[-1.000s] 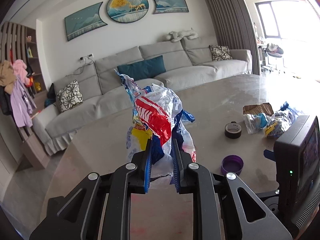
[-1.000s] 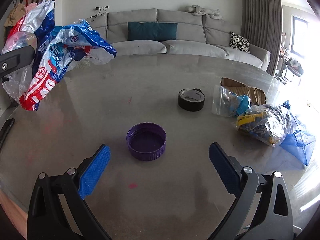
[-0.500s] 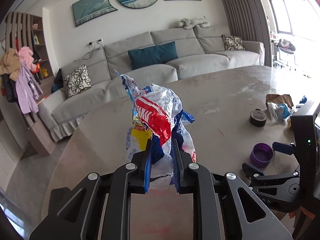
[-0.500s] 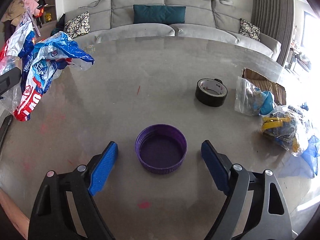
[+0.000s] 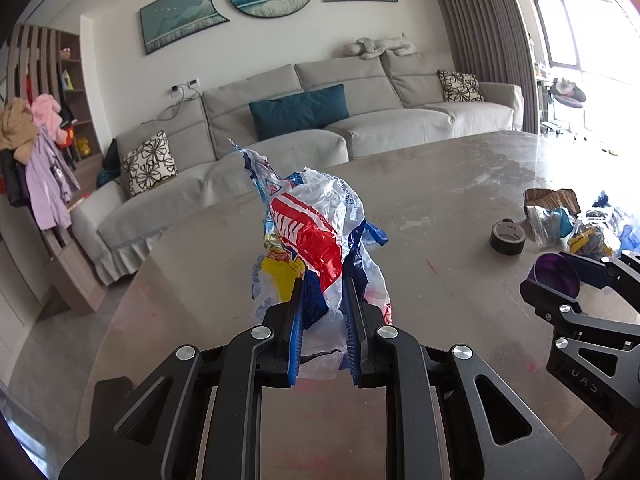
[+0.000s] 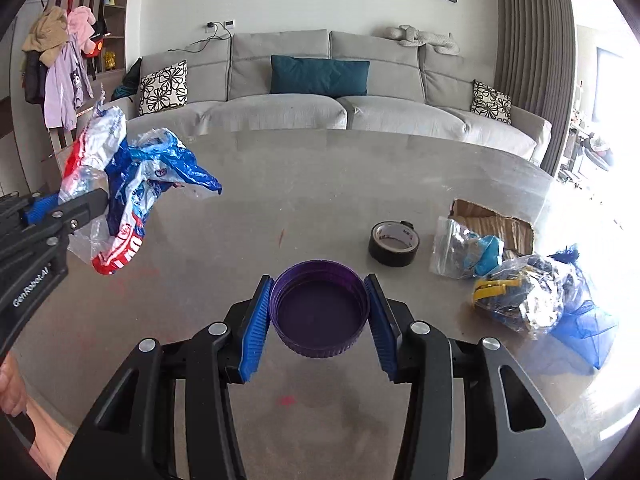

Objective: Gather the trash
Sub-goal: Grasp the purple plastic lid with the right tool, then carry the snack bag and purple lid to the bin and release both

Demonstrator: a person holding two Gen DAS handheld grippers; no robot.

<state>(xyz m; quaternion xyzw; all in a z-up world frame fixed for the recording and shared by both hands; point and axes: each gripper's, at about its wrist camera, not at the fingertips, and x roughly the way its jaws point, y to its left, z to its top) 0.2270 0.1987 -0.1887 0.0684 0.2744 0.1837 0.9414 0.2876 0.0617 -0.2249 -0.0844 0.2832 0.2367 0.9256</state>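
Purple lid (image 6: pixel 319 312) sits pinched in the right gripper (image 6: pixel 318 316), whose jaws have just been closing; carry it level while the left gripper (image 5: pixel 322 308) clamps the plastic bag (image 5: pixel 316 236).

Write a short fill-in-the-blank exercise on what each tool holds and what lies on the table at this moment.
1. The left tool is shut on a crumpled red, white and blue plastic ____.
2. The right tool grips a round purple plastic lid, lifted off the grey ____.
3. The black roll of tape lies beside a clear zip bag to the ____ of the lid in the right wrist view.

Missing words: bag; table; right
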